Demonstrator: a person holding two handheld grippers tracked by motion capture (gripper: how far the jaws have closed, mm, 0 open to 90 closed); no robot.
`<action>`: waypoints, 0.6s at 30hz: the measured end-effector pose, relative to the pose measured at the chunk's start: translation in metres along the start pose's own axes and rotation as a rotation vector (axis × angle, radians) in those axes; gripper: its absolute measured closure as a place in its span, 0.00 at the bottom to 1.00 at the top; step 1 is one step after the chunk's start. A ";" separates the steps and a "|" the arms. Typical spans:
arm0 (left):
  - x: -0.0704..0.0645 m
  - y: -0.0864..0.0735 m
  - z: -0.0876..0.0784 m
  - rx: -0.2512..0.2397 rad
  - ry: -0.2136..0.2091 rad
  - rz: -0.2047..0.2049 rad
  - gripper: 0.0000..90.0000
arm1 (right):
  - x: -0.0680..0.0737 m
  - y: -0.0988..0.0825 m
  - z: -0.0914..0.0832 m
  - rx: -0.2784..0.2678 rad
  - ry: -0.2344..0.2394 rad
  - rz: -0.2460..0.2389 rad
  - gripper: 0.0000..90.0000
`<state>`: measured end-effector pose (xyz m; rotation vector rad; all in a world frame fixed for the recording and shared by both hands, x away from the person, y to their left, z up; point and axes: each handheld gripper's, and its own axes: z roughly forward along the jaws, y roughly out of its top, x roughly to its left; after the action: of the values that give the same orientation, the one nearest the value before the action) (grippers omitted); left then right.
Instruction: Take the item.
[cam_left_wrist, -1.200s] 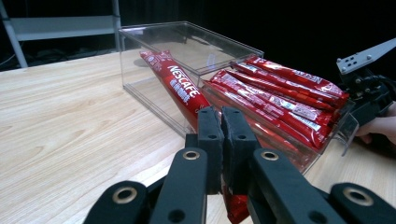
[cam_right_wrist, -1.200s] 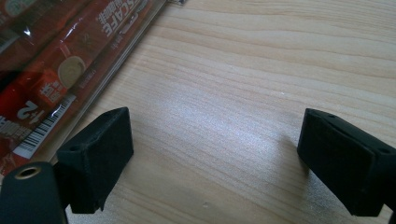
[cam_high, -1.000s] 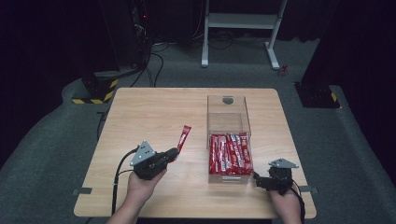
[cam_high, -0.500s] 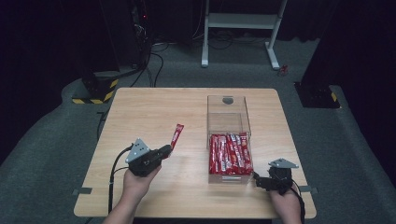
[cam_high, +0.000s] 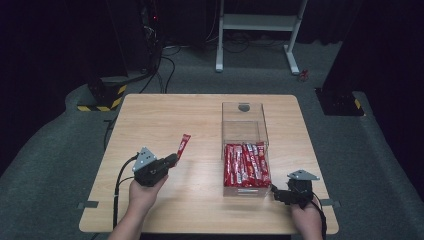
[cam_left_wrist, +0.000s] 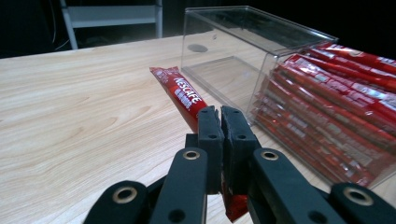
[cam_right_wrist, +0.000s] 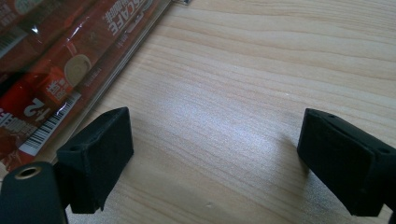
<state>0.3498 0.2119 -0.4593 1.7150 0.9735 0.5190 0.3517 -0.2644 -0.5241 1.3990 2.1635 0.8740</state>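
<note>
Clamped between the two black jaws of the left gripper (cam_left_wrist: 221, 122) is a red Nescafe stick sachet (cam_left_wrist: 182, 95); its near end is hidden behind the jaws, with only a crumpled red tip poking out below them. From the high view that gripper (cam_high: 172, 159) sits over the left half of the wooden table (cam_high: 150, 115), toward the near edge, and the sachet (cam_high: 183, 145) slants away from it toward the far edge. Whether the sachet's free end touches the tabletop cannot be told.

Right of it stands a clear plastic box (cam_high: 243, 116), hard-edged and glossy, its far half bare. Its near half is packed with a row of matching red sachets (cam_high: 246, 164), shiny foil with print too small to read from above.

Near the table's near right corner, the right gripper (cam_high: 276, 192) rests low with its blocky matte jaws spread wide over bare, pale wood grain (cam_right_wrist: 224, 93). At the left edge of its own view, the box's sachets (cam_right_wrist: 56, 70) are cut off, their barcodes partly visible
</note>
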 end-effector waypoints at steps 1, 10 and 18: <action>0.001 -0.001 0.000 0.002 0.003 -0.006 0.97 | 0.000 0.000 0.000 0.000 0.000 0.000 0.11; 0.013 -0.007 0.003 0.025 0.034 -0.022 0.99 | 0.000 0.000 0.000 0.000 0.001 -0.001 0.11; 0.027 -0.016 0.012 0.059 0.073 -0.042 0.99 | 0.000 0.000 0.000 0.000 0.001 -0.002 0.11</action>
<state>0.3678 0.2288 -0.4818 1.7339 1.0844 0.5329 0.3516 -0.2643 -0.5241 1.3967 2.1648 0.8748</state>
